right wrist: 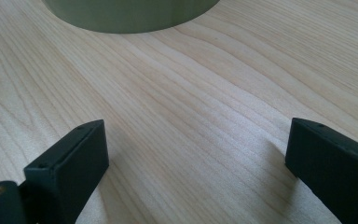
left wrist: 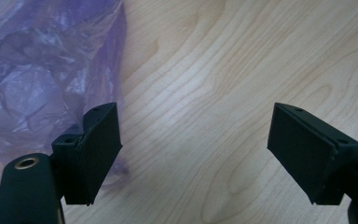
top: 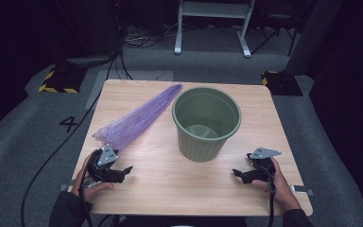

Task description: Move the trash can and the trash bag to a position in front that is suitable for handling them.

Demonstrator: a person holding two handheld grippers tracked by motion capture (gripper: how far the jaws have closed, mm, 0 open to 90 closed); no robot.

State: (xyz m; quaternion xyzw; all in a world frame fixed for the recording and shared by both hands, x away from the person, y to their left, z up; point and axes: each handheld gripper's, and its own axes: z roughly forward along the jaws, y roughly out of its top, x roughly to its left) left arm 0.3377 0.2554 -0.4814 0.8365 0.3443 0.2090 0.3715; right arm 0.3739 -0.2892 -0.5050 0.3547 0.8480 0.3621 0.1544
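Wooden table (top: 170, 179) carries my purple plastic bag (top: 137, 120): light, limp, slippery. I judge pinching its near edge best. Left gripper (top: 123, 171) and right gripper (top: 238, 173) stand spread, empty.

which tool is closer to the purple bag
Left. The left tool sits right at the purple bag's near end; the right tool is across the table, beyond the green bin.
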